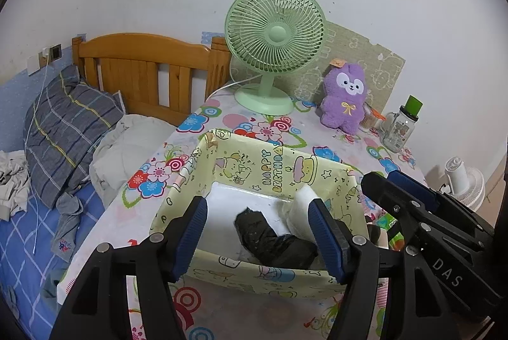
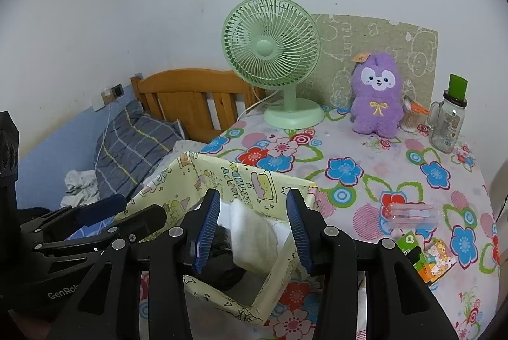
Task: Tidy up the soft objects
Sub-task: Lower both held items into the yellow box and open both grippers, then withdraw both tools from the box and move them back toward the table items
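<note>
A yellow "Happy Birthday" box (image 1: 270, 165) (image 2: 254, 181) stands on the floral table. Inside lie a black soft roll (image 1: 273, 238) (image 2: 222, 270) and a white soft piece (image 1: 301, 206) (image 2: 250, 232). My left gripper (image 1: 257, 235) is open and empty, its fingers over the box's near wall. My right gripper (image 2: 254, 225) is open and empty above the box's right side; it also shows in the left wrist view (image 1: 409, 197). A purple plush toy (image 1: 344, 97) (image 2: 377, 98) sits upright at the back of the table.
A green desk fan (image 1: 274, 48) (image 2: 270, 54) stands behind the box. A glass jar with a green lid (image 1: 401, 124) (image 2: 449, 117) is at the back right. A clear plastic item (image 2: 412, 214) and small packets (image 2: 425, 257) lie at the right. A bed (image 1: 63, 133) lies left.
</note>
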Demonstrator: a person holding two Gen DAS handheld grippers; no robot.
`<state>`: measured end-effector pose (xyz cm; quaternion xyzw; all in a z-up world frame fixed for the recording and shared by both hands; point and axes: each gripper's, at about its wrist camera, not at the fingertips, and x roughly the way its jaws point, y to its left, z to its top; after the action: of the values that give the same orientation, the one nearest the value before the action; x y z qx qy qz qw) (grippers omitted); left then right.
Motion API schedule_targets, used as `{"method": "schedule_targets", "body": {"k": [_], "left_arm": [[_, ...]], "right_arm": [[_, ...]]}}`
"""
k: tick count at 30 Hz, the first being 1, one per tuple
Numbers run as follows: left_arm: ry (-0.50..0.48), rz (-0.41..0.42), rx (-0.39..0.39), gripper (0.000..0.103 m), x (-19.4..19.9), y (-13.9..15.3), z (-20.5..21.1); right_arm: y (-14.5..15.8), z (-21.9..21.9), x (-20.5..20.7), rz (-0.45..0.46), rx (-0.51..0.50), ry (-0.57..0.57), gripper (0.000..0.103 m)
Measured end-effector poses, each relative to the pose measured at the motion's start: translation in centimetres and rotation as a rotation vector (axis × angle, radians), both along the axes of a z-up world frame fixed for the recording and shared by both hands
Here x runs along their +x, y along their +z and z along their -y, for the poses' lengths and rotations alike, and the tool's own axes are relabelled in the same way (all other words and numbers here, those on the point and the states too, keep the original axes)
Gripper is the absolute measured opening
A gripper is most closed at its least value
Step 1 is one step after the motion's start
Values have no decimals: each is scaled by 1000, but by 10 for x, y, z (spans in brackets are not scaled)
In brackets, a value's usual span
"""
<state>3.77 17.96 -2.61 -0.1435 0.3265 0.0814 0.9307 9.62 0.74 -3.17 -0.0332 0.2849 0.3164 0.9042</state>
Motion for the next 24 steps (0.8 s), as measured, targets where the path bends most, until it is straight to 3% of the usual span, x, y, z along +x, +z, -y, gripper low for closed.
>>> {"method": "schedule_targets", "body": {"k": [24], "left_arm": [[-60, -2, 26, 68, 1, 6, 37]], "right_arm": [[11, 38, -5, 13, 42, -46, 50]]}}
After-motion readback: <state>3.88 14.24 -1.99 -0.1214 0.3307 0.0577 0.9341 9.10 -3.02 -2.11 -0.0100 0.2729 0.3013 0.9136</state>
